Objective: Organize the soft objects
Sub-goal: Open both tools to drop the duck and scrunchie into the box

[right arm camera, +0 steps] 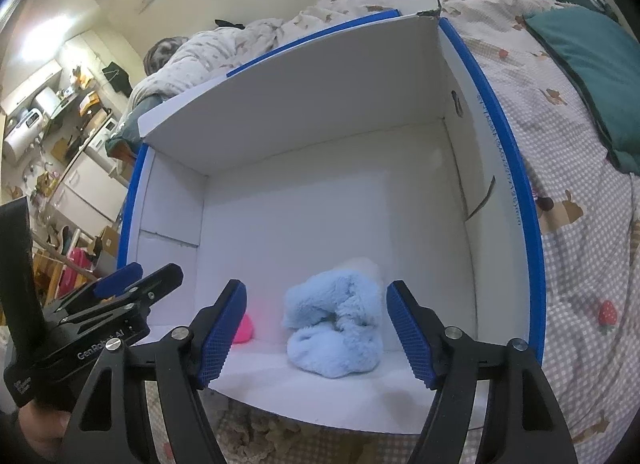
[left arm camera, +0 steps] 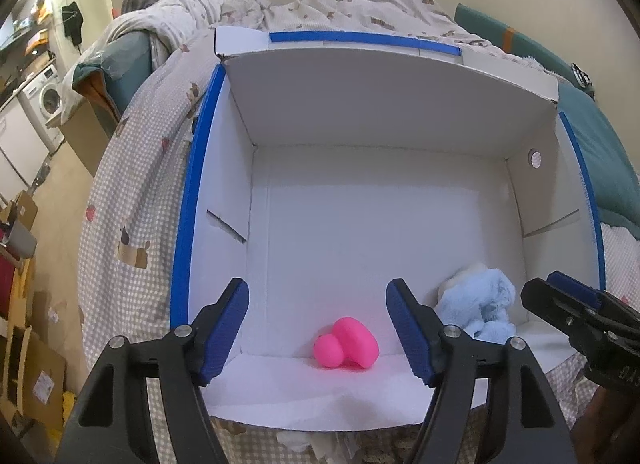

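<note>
Left wrist view: the left gripper [left arm camera: 318, 330] hangs over the near edge of a white cardboard box [left arm camera: 400, 103] with blue trim, which sits on a checked bedspread [left arm camera: 132, 191]. Its 2 blue-padded jaws stand apart with nothing clamped. Below and between them a pink soft toy [left arm camera: 346, 348] lies on the box floor against the near wall. A light blue plush [left arm camera: 478, 310] lies to its right, near the box's right wall.

Right wrist view: the right gripper [right arm camera: 316, 330] has its jaws spread wide and holds nothing. The light blue plush [right arm camera: 334, 328] rests on the box floor between them, untouched. The pink soft toy [right arm camera: 243, 330] peeks out behind the left jaw. The left gripper [right arm camera: 132, 284] shows at the left edge.
</note>
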Tool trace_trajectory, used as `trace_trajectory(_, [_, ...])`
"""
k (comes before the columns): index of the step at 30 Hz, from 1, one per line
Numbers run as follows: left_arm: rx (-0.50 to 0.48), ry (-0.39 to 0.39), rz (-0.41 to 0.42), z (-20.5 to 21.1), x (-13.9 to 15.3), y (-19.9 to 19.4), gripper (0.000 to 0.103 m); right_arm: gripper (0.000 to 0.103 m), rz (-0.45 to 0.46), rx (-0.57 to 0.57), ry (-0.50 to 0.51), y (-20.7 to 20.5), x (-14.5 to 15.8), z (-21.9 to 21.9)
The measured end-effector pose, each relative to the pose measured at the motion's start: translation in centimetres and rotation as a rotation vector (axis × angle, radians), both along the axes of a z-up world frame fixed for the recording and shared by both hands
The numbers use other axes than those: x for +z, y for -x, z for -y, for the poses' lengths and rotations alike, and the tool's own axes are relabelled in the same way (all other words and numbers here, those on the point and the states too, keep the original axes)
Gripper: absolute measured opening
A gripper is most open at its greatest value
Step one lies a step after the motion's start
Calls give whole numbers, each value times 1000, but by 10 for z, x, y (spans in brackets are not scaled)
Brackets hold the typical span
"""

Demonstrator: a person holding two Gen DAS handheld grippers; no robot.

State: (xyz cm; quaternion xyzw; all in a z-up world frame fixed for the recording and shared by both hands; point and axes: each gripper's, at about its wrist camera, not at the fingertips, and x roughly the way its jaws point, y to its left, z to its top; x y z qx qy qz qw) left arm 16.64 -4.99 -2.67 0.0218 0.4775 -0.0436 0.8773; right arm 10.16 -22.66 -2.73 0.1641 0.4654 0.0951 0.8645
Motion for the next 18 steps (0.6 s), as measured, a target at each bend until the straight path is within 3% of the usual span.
trace_trajectory(5, [24,29,16,-3,8,4,69,77,32,0,10,4,8,-1])
trace_trajectory(10, [21,-23,83,-9,22,16,69,77,60,0,19,17,17,2])
trace_trajectory(18, [71,33,101,-39,36,44,69,77,119,10,60,43,34,1])
